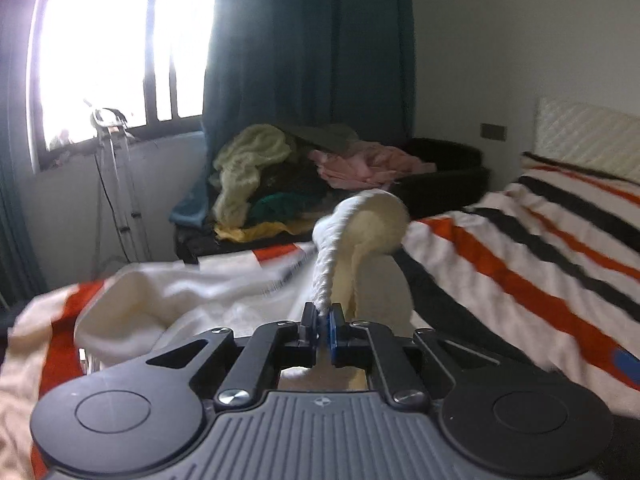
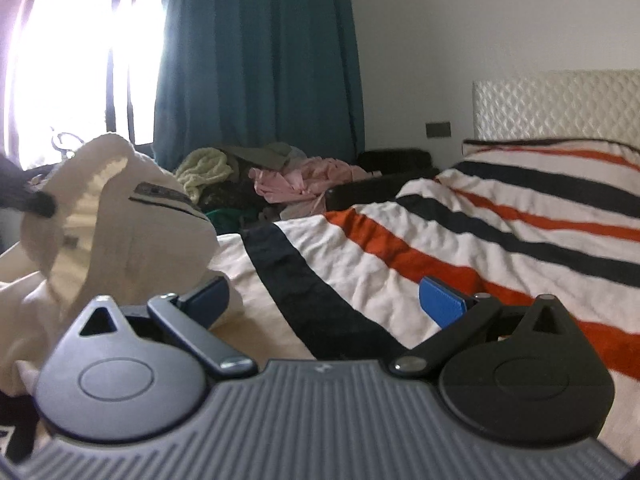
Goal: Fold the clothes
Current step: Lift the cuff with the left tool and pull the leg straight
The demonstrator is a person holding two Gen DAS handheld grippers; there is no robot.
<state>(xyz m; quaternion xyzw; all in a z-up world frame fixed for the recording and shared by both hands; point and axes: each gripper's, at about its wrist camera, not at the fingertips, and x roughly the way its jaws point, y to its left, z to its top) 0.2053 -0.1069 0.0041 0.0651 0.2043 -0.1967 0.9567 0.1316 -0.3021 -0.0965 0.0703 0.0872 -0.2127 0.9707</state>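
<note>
A cream knitted garment (image 1: 360,232) lies bunched on the striped bed. My left gripper (image 1: 322,318) is shut on a ribbed edge of it and holds that part lifted off the bed, so a fold stands up in front of me. In the right wrist view the same cream garment (image 2: 120,220) rises at the left, a grey label showing on it, with the tip of the left gripper dark at the far left edge. My right gripper (image 2: 326,300) stands open just above the bedspread, nothing between its blue pads (image 2: 442,302).
The bedspread (image 2: 500,232) has white, orange and black stripes, with a quilted headboard (image 2: 560,104) at the right. A heap of clothes (image 1: 280,176) sits on a dark bench beyond the bed, under a teal curtain (image 1: 308,40). A bright window (image 1: 120,40) and metal crutches (image 1: 116,184) lie at the left.
</note>
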